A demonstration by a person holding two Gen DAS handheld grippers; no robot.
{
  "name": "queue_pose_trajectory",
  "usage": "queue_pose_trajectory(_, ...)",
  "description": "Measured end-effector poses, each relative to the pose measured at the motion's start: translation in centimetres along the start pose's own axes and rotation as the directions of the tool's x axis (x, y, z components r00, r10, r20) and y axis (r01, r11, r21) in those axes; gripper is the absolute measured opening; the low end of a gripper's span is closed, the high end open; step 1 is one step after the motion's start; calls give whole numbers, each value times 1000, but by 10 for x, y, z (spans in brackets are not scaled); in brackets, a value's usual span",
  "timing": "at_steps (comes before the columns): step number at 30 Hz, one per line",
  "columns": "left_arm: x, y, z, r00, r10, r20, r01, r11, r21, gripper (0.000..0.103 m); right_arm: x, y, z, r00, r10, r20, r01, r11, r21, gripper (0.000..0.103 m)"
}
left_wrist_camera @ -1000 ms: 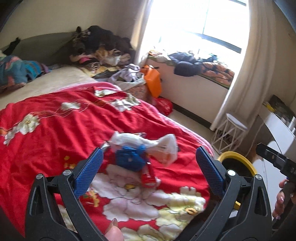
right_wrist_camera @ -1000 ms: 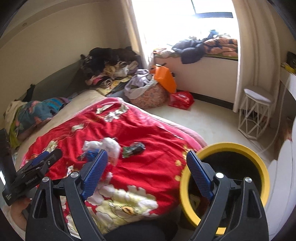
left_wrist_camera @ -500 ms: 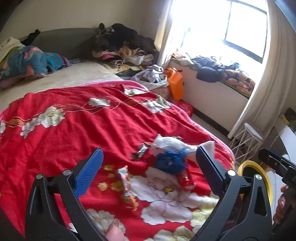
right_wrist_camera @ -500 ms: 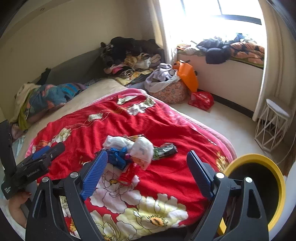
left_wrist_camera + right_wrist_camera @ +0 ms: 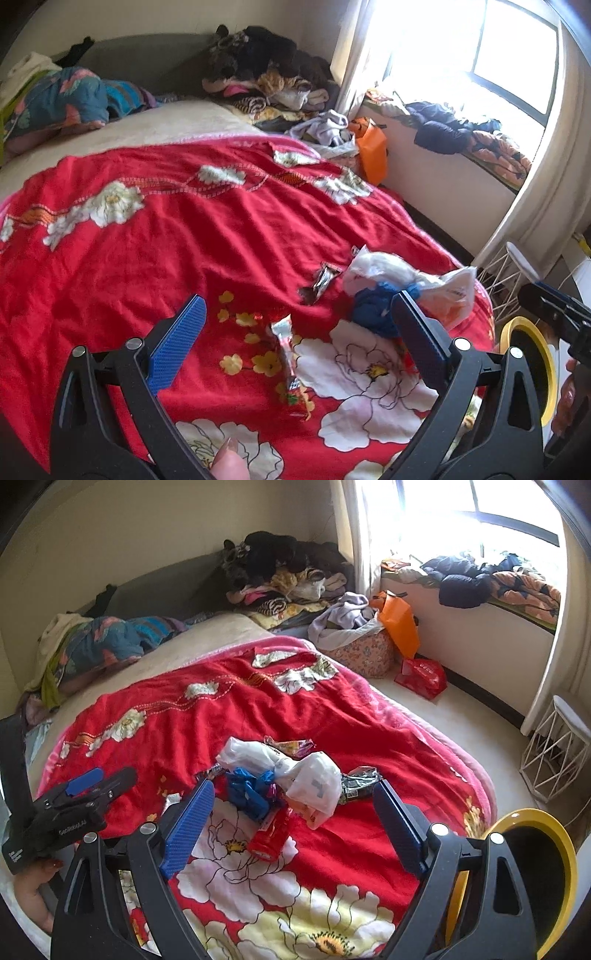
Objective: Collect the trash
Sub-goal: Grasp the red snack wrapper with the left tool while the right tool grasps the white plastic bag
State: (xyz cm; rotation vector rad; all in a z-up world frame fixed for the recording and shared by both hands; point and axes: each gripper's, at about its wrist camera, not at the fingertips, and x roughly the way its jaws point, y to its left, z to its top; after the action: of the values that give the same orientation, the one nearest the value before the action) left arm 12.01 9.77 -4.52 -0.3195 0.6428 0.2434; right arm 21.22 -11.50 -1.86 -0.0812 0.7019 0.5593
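Observation:
A pile of trash lies on the red flowered blanket [image 5: 177, 723]: a white plastic bag [image 5: 295, 771], a crumpled blue piece [image 5: 247, 794], a red packet [image 5: 271, 830], a dark wrapper [image 5: 358, 782] and a colourful wrapper [image 5: 291, 746]. My right gripper [image 5: 295, 827] hovers open just in front of the pile, the red packet lying below its gap. My left gripper [image 5: 295, 339] is open over a long snack wrapper [image 5: 291, 369], with the blue piece [image 5: 373, 310], the white bag [image 5: 406, 280] and a silver wrapper [image 5: 323, 280] to its right. Neither holds anything.
A yellow-rimmed bin [image 5: 535, 878] stands off the bed's near right corner. A white wire stool [image 5: 557, 746], a red bag [image 5: 421, 675] and an orange bag [image 5: 399, 624] are on the floor by the window. Clothes are heaped at the bed's head [image 5: 266, 74].
Both grippers swung left toward the bed and dropped a little. The trash pile slid to the right in the left view and toward the middle in the right view. Both stayed open.

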Motion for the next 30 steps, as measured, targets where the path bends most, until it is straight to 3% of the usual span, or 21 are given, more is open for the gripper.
queue_pose_trajectory(11,40,2,-30,990,-32,-140,31,999,-9,92,60,-15,1,996,-26,-86,26,1000,2,84)
queue_pose_trajectory(16,47,-2,-38,984,-50,-172,50,999,-4,83,81,-21,0,992,-26,-127,27,1000,5,76)
queue_pose_trajectory(19,52,-1,-41,979,-52,-196,49,999,-19,75,91,-22,-2,989,-3,-150,5,1000,15,64)
queue_pose_trajectory(21,55,0,-43,976,-51,-214,46,999,-26,68,95,-22,-4,987,5,-163,-1,1000,22,45)
queue_pose_trajectory(24,61,1,-48,968,-48,-248,42,999,-30,56,93,-21,-6,987,15,-157,-12,1000,24,34)
queue_pose_trajectory(28,64,5,-52,960,-57,-273,45,998,-50,33,81,-23,-11,992,-4,-127,9,999,42,29)
queue_pose_trajectory(30,63,5,-53,959,-57,-277,46,998,-47,11,72,-27,-12,995,-12,-102,19,998,66,27)
